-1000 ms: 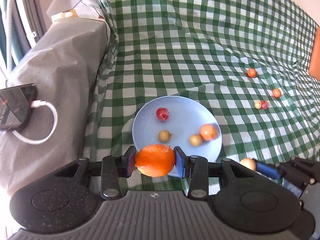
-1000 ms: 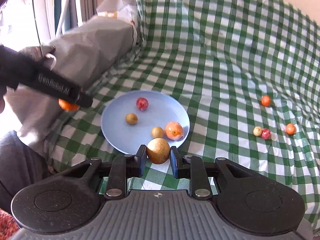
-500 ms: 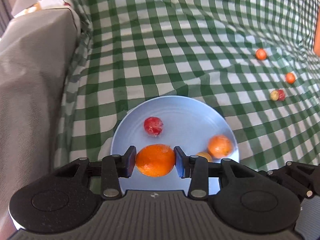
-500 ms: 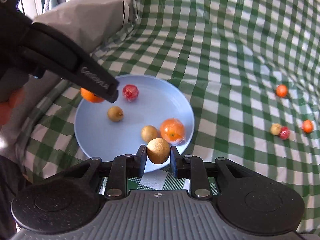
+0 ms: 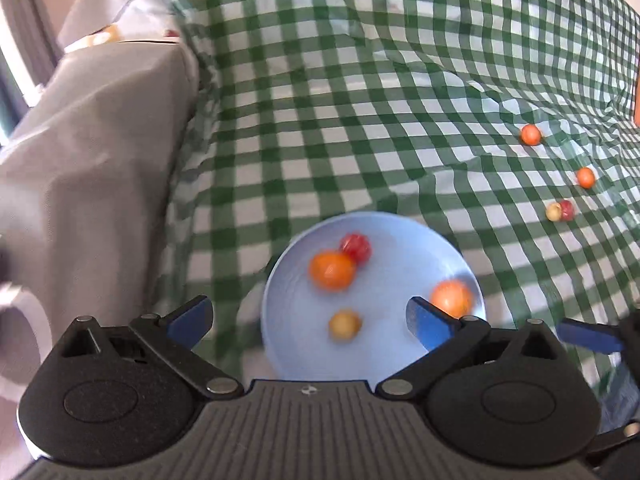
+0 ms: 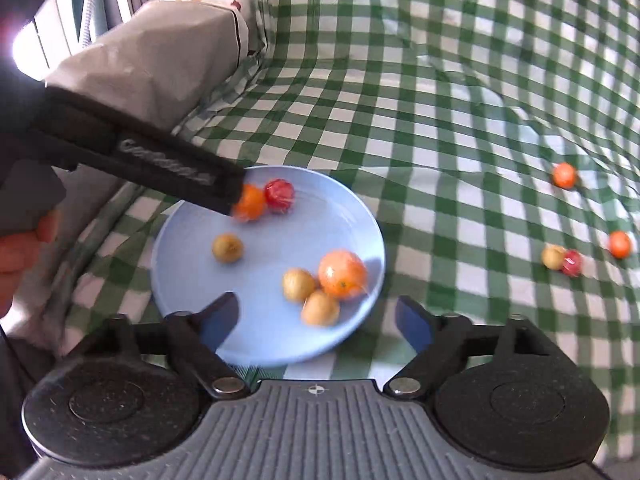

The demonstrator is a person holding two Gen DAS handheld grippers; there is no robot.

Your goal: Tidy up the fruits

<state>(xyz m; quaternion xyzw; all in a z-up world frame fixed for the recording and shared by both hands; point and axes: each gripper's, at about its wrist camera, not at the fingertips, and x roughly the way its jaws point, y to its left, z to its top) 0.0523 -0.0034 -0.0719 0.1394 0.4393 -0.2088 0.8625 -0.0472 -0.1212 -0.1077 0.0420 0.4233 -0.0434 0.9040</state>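
A light blue plate [image 5: 400, 240] [image 6: 352, 216] lies on the green checked cloth. On it are an orange [image 5: 332, 270] [image 6: 250, 202] beside a red fruit [image 5: 356, 246] [image 6: 280, 195], a bigger orange fruit [image 5: 452, 298] [image 6: 342, 269] and small tan fruits [image 5: 345, 324] [image 6: 320, 307]. My left gripper [image 5: 310, 320] is open and empty above the plate's near left side. My right gripper [image 6: 316, 318] is open and empty over the plate's near edge. Several small fruits lie loose on the cloth at the right [image 5: 531, 134] [image 6: 564, 175].
A grey covered block [image 5: 88, 168] [image 6: 152, 60] rises left of the plate. The left gripper's arm [image 6: 132, 152] reaches across the right wrist view over the plate's far left rim. Checked cloth stretches wide behind the plate.
Both grippers opened. The left let go of the orange, which now lies by the red fruit. The right let go of the tan fruit, now on the plate near the big orange fruit.
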